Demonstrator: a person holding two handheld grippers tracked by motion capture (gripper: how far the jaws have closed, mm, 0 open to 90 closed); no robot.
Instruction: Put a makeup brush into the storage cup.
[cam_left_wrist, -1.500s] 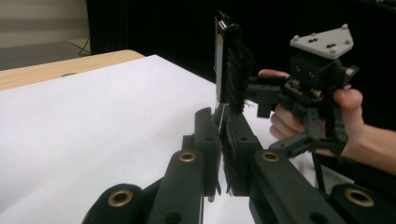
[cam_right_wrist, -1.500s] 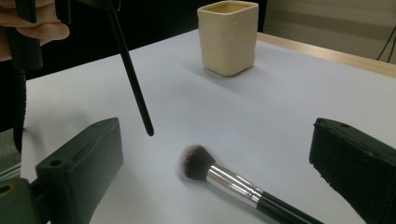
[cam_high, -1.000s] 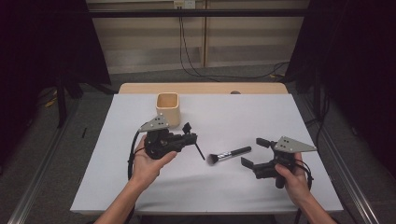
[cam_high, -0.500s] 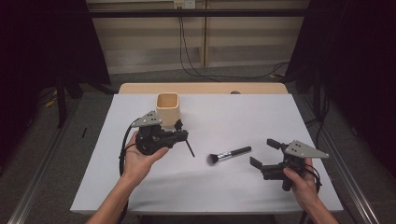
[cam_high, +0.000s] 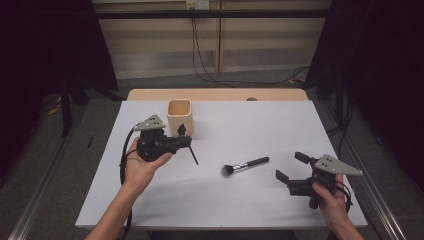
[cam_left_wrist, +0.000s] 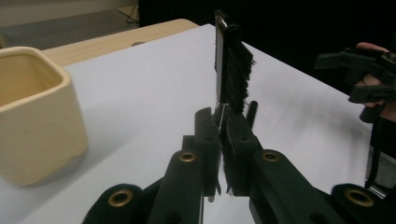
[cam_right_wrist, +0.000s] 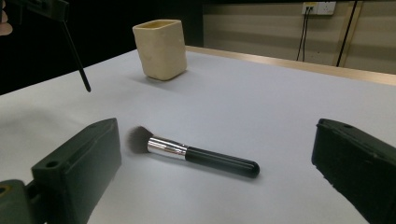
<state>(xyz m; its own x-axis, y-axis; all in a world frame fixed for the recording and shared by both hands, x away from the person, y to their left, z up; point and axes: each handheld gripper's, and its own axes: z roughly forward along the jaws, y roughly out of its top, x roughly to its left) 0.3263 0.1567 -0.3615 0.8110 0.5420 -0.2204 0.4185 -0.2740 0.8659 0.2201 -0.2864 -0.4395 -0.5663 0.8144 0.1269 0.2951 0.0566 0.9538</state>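
The left tongs (cam_high: 184, 136), clamped on a thin comb brush (cam_left_wrist: 229, 70), carry it just beside the beige cup (cam_high: 179, 117) and must next lower it inside, while the right tongs (cam_high: 290, 167) wait apart near the powder brush (cam_high: 245, 165) lying on the desk (cam_high: 260, 125).

High view looks down; gripper views sit low, perhaps sharing the cup (cam_high: 179, 116).

left gripper (cam_high: 184, 136): black, grey plate, black cable | right gripper (cam_high: 291, 169): black, probably alike
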